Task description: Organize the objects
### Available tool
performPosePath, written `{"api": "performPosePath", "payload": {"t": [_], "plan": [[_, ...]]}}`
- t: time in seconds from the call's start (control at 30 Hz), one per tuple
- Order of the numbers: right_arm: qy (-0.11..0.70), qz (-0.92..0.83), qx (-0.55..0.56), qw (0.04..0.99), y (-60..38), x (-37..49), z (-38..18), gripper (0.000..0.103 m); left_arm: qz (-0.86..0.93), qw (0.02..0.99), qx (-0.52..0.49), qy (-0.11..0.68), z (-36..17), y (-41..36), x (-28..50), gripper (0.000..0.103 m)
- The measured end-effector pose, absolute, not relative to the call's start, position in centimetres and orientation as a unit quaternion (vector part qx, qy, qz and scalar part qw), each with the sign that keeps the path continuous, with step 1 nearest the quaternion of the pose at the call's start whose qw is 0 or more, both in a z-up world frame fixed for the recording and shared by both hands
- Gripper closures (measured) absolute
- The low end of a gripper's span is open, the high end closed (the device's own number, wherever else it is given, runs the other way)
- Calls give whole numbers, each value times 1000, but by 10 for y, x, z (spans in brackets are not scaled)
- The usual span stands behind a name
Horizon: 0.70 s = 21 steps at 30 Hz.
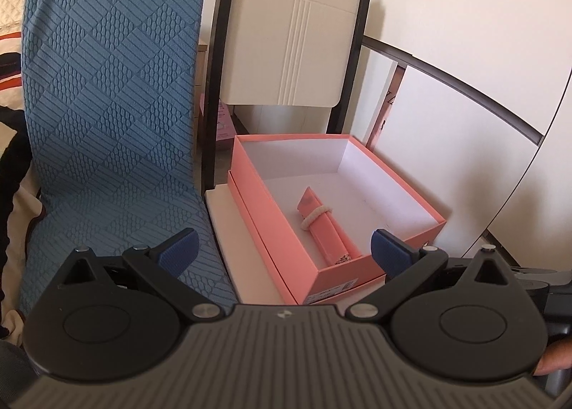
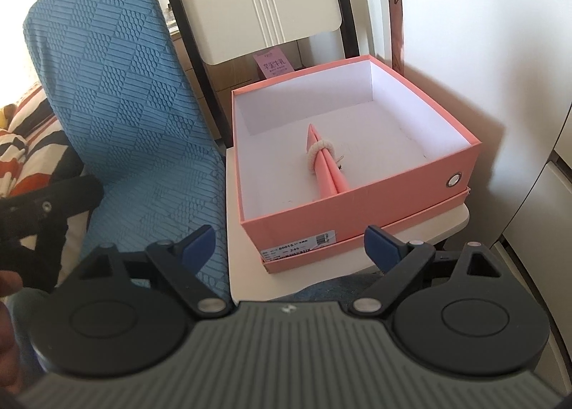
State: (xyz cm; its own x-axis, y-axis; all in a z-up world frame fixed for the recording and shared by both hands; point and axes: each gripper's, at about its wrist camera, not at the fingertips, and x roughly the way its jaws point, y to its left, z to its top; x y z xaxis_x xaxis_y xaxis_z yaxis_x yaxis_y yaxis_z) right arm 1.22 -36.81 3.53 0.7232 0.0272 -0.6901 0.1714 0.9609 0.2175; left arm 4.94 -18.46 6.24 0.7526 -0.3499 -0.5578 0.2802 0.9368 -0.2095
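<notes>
Open pink cardboard box (image 2: 357, 194) on a white chair seat (image 2: 447, 219), rolled pink paper (image 2: 330, 173) inside, blue textured chair cover (image 2: 125, 105) beside, left tongs (image 1: 284, 250) and right tongs (image 2: 289, 246) both spread wide, empty.

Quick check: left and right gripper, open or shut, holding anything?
Left gripper: open, holding nothing.
Right gripper: open, holding nothing; the pink box sits ahead, untouched.

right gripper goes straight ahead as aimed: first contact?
Likely the pink box, at its near labelled wall or rim. The right gripper is open and empty; depth unclear.
</notes>
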Motion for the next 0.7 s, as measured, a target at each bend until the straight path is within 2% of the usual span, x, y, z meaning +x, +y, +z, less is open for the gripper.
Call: {"api": "performPosePath", "payload": {"t": [0.7], "plan": [[376, -32, 129, 917, -365, 13, 37, 12, -163, 933, -57, 317, 62, -182, 48, 0]]}}
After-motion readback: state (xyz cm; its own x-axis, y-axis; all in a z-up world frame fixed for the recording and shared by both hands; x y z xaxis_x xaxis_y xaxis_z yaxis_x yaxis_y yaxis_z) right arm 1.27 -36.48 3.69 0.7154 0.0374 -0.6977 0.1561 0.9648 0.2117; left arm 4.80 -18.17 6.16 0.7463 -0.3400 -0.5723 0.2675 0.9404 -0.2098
